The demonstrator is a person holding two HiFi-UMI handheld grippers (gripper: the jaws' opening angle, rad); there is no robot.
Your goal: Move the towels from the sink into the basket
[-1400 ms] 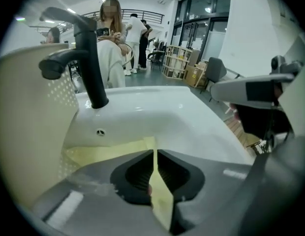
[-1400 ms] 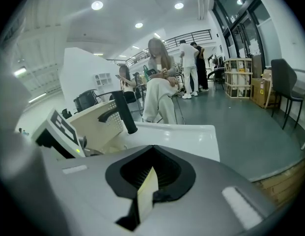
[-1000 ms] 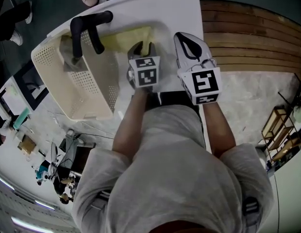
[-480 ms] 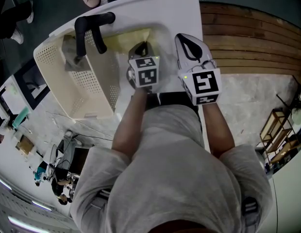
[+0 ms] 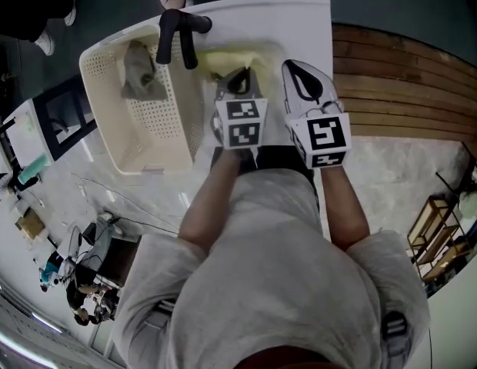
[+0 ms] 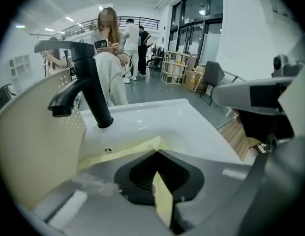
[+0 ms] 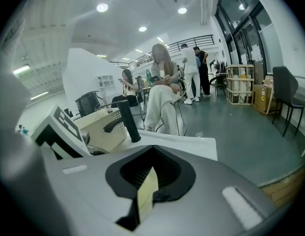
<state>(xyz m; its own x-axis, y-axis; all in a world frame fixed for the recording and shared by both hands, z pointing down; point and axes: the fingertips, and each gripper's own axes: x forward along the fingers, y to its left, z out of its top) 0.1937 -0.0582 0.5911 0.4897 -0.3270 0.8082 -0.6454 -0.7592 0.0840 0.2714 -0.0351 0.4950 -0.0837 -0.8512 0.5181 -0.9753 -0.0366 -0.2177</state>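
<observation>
A yellow towel (image 5: 223,58) lies in the white sink (image 5: 281,21), and its edge (image 6: 118,153) rises to a peak right at my left gripper's tips. My left gripper (image 5: 237,79) (image 6: 160,195) is over the basin with its jaws shut, apparently pinching that towel. A grey towel (image 5: 138,71) lies in the cream basket (image 5: 115,141), which stands left of the sink. My right gripper (image 5: 304,75) (image 7: 147,193) hangs shut over the counter right of the basin, holding nothing.
A black faucet (image 5: 177,31) (image 6: 88,82) stands between the basket and the basin. Wooden decking (image 5: 400,75) lies to the right of the counter. Several people (image 7: 165,82) sit and stand in the hall beyond the sink.
Both grippers have risen, the left one more, drawing the yellow towel's edge up with it. The head view has shifted, so the basket and faucet appear further right.
</observation>
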